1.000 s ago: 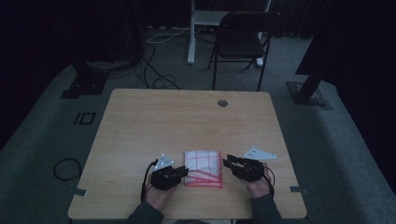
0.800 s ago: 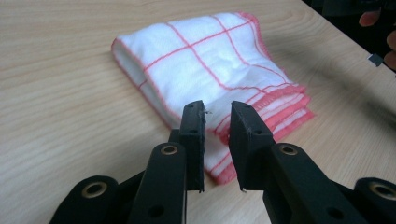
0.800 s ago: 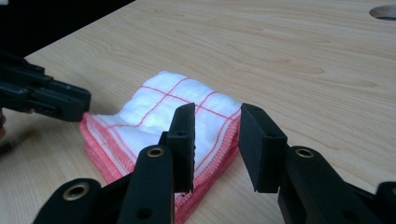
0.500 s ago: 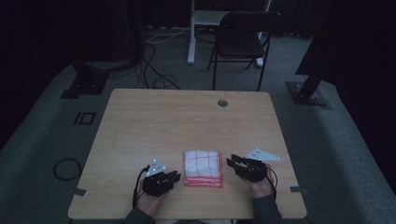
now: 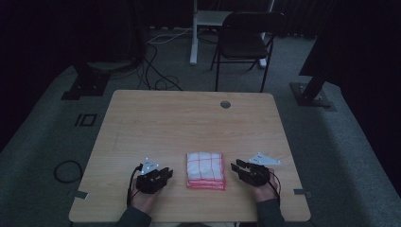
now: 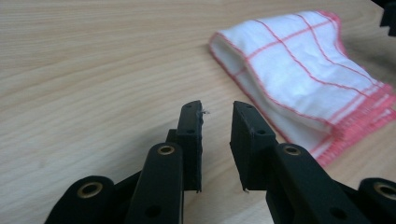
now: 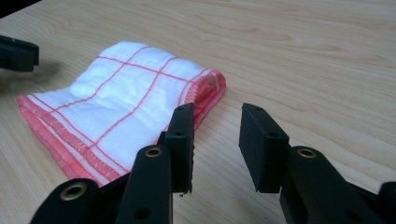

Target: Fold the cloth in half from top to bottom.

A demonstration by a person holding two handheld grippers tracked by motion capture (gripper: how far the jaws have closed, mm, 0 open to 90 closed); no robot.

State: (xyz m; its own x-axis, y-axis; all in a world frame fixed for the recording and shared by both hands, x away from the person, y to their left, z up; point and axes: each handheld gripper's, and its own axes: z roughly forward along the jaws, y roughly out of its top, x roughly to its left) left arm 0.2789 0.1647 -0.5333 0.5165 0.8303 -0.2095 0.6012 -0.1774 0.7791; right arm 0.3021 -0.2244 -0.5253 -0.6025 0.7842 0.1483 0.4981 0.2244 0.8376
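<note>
Cloth (image 5: 205, 170), 1 folded, on table (image 5: 189, 123) btwn 2 tools: left (image 5: 166, 174) just opening, right (image 5: 235, 166) released, both empty.

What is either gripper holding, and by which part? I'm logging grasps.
Nothing. The left gripper and right gripper stand open beside the folded cloth, jaws bare.

The folded cloth (image 5: 205, 170) lies on the counter (image 5: 189, 123) near its front edge. The left tool (image 5: 166, 173) is just left of the cloth, the right tool (image 5: 236, 166) just right of it. A chair (image 5: 246, 40) stands behind the counter
</note>
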